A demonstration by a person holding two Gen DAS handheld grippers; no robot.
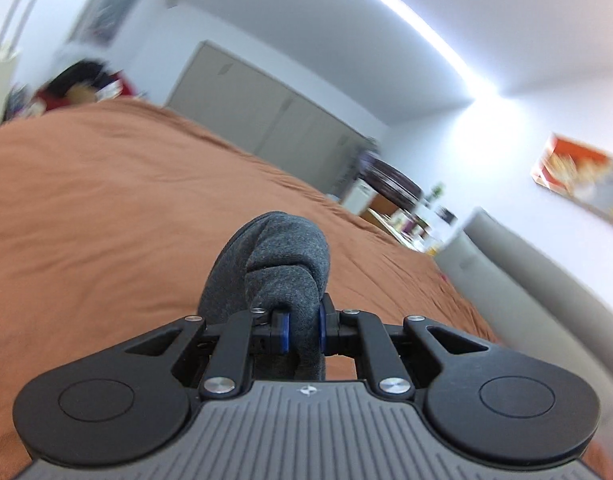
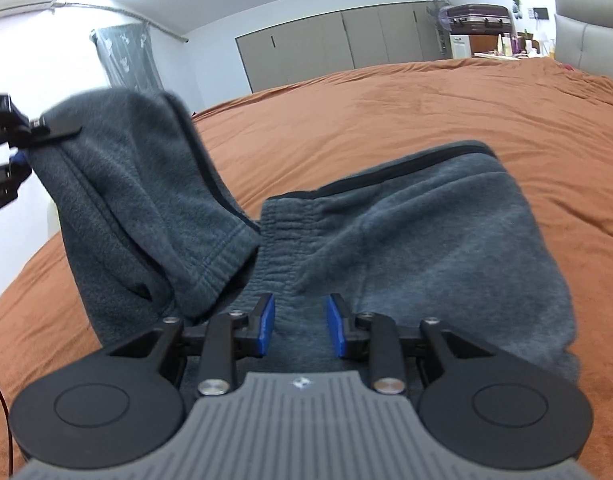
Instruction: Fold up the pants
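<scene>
Left wrist view: The left gripper [image 1: 302,322] was nearly closed, its blue fingers [image 1: 283,326] pinching a bunched roll of the grey fleece pants [image 1: 284,256]. The fabric bulged forward past the pinch, above the rust-brown bed [image 1: 106,200], and hid whatever hung beyond it. The room behind was smeared by blur, so the depth of the bite could not be judged with confidence; it appeared to take only a thick fold near one edge. Risk: a fleece roll held by so small a bite could creep out, dropping that portion in a heap. The only marking seen was a small emblem on the gripper's ribbed grey housing; no lettering was readable. The orange picture on the wall beyond the bed was too blurred to read.

Right wrist view: The pants [image 2: 426,240] lay mostly flat on the bed [image 2: 426,100], waistband towards the camera, with one portion lifted high at the picture's left by the left gripper [image 2: 22,140]. The right gripper [image 2: 299,326] stood partly open just over the waistband; cloth lay between its fingers [image 2: 266,328], which did not press on it. Risk: with nothing anchoring the waistband, the lifted portion could drag the whole garment across the bed and skew the fold. The hanging hem drooped beside the right gripper, so a closing pinch might catch two layers. A purple suitcase stood far beyond the bed; no brand or label was legible there, and the housing showed the same emblem only.
</scene>
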